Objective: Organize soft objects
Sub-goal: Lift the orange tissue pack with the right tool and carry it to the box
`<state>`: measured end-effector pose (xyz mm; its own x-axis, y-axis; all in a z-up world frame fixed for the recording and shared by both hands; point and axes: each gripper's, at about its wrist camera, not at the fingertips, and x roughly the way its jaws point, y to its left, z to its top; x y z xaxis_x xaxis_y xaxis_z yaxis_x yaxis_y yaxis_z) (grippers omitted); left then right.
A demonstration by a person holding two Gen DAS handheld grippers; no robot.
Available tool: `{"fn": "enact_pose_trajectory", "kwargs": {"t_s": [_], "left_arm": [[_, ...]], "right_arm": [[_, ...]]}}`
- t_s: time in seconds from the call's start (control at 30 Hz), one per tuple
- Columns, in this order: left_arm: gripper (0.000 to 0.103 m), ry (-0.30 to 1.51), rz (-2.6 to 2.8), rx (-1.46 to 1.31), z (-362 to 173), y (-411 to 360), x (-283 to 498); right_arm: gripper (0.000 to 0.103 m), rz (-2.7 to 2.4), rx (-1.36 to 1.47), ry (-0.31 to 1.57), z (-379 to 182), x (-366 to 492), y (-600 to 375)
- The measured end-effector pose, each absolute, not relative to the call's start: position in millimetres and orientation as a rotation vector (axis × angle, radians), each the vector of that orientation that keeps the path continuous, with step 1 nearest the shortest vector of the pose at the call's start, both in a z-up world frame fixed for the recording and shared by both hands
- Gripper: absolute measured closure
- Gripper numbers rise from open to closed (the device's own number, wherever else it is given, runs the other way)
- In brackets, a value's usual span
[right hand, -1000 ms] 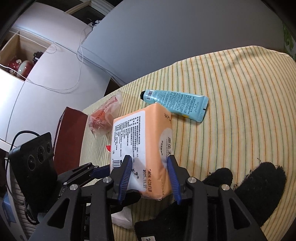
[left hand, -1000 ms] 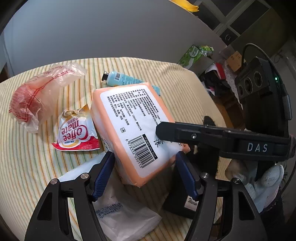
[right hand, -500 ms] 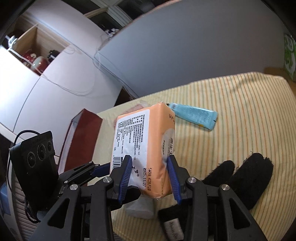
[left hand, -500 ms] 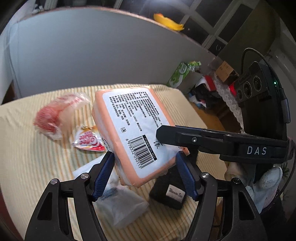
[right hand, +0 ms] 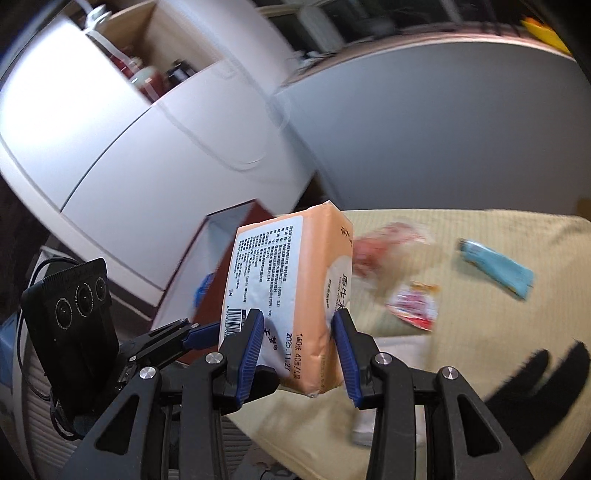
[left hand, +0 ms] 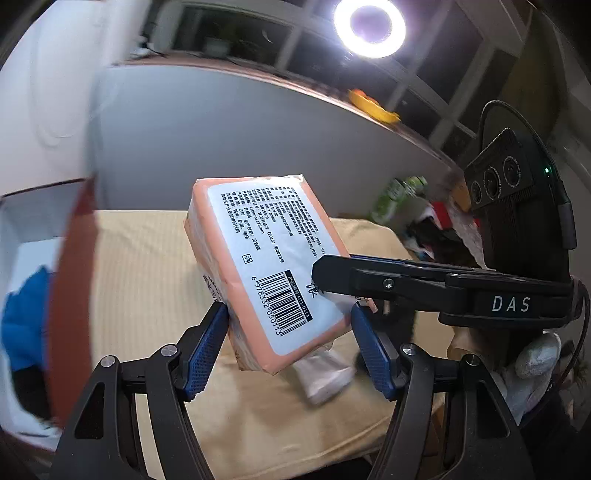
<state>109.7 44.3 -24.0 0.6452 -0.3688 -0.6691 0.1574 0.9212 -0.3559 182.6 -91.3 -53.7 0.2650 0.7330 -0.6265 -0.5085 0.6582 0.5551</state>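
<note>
Both claws — left claw point(left hand: 290, 345) and right claw point(right hand: 298, 350) — clench the tissue pack point(left hand: 266, 266) aloft, box point(right hand: 221, 266) at ten o'clock — it's light, squashy and slick-wrapped, so grip its short sides.

Tissue pack point(left hand: 273, 266) barcode reads 6978332050113, its end 2025.11.27; right tongs point(left hand: 325, 275) marked DAS

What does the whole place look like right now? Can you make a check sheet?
Surface: yellow striped cloth, rumpled.
Job's things: orange plastic-wrapped tissue pack, held in the air; dark red open box beside the cloth.
Clutter: blue tube, red-and-white sachet, black glove, white packet.
Grippers: left gripper and right gripper both clamp the pack.
Cables: white cord on the cabinet.
Surroundings: ring light, grey panel.
</note>
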Motion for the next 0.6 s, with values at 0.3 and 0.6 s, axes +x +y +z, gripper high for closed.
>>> {"fn": "enact_pose_trajectory", "kwargs": {"t_s": [0.3,0.6], "left_arm": [[0.036,0.78,-0.15,-0.351,-27.4,133.3,67.9],[0.036,0.785,-0.026,-0.411,-45.8,191.6,48.2]], "right_arm": [[0.066,0.984,0.163,1.0,-43.7,165.6,15.7],[0.066,1.074,0.078,1.047,-55.2,154.2,103.8]]}}
